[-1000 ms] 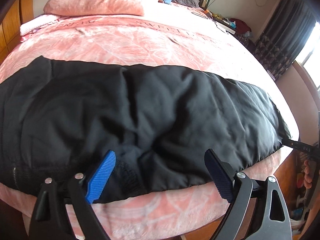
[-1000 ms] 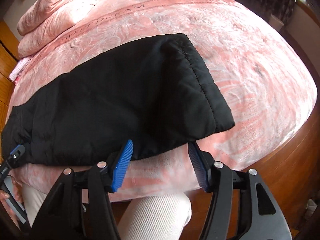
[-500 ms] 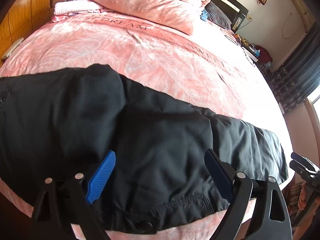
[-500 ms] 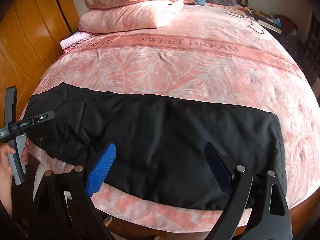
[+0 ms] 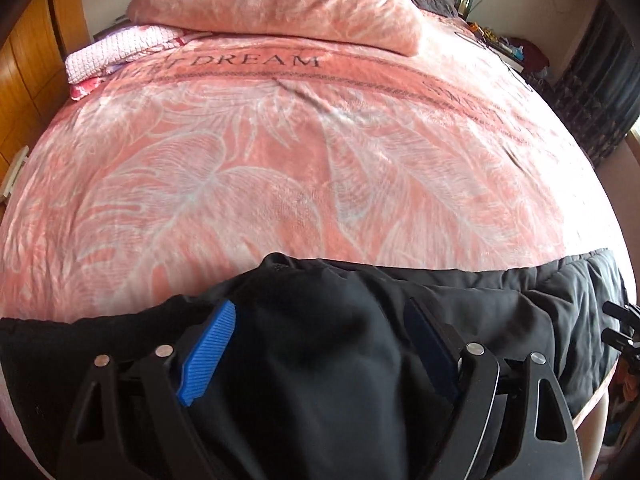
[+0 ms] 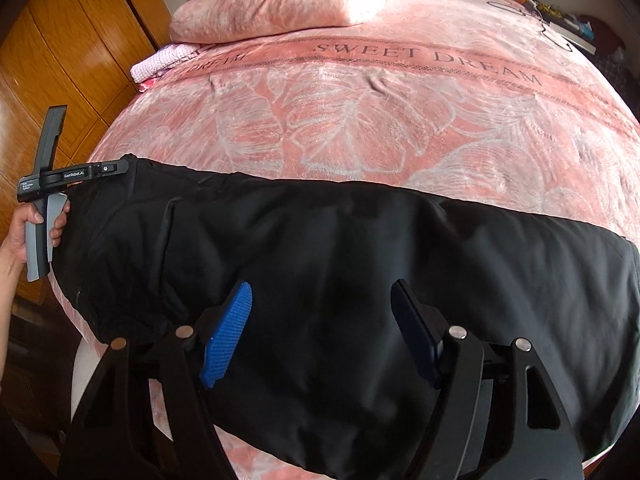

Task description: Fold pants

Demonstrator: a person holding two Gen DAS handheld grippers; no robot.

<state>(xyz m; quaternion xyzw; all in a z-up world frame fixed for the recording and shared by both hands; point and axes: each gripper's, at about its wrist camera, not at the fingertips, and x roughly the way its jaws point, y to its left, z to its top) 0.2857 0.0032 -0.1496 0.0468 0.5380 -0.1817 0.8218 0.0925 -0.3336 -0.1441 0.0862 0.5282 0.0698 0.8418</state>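
Pink leaf-print bed (image 6: pixel 360 120): black pants (image 6: pixel 360 260) stretched along near edge, folded pink quilt (image 6: pixel 280 0) far left, pink knit cloth (image 6: pixel 160 62) beside.

We held two black grippers with blue ribbed pads (image 6: pixel 228 334) and round silver screws (image 6: pixel 456 332). Beside the black pants (image 6: pixel 360 280), our left gripper (image 5: pixel 320 348) showed its long black bar with small white letters and a grey handle (image 6: pixel 38 248). Our hand (image 6: pixel 24 232) on that handle had no glove or sleeve.
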